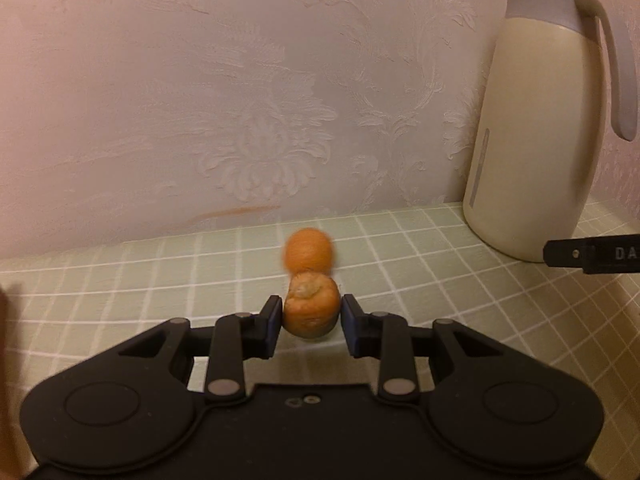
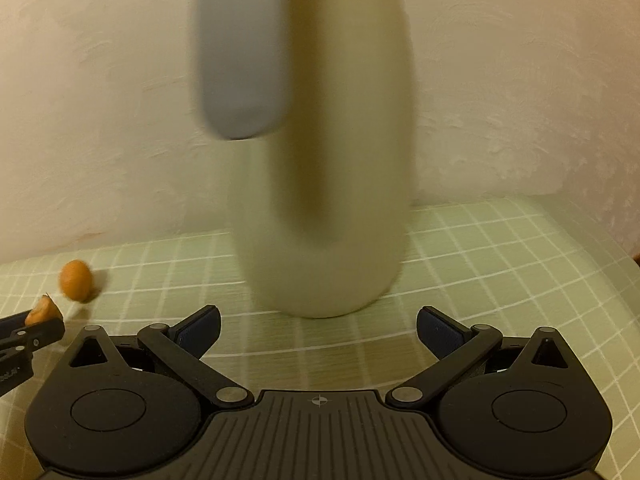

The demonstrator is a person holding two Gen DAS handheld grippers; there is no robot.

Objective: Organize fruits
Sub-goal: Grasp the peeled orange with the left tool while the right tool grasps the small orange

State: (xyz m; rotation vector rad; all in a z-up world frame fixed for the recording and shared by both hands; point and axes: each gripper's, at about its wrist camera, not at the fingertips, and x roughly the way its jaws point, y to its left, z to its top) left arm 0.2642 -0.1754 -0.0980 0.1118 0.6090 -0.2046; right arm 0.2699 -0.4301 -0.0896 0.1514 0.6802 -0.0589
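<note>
My left gripper (image 1: 310, 312) is shut on a small orange fruit (image 1: 310, 306) with its stem end up, held low over the green checked tablecloth (image 1: 420, 280). A second orange fruit (image 1: 308, 250) lies on the cloth just beyond it, near the wall. In the right wrist view that second fruit (image 2: 75, 276) sits at the far left, and the held fruit (image 2: 42, 310) shows in the left gripper's tips. My right gripper (image 2: 318, 330) is open and empty, facing a cream thermos jug (image 2: 328, 160) close ahead.
The cream jug (image 1: 536, 120) with a grey lid and handle stands at the right against the patterned wall (image 1: 240, 100). The tip of my right gripper (image 1: 592, 256) pokes in beside its base.
</note>
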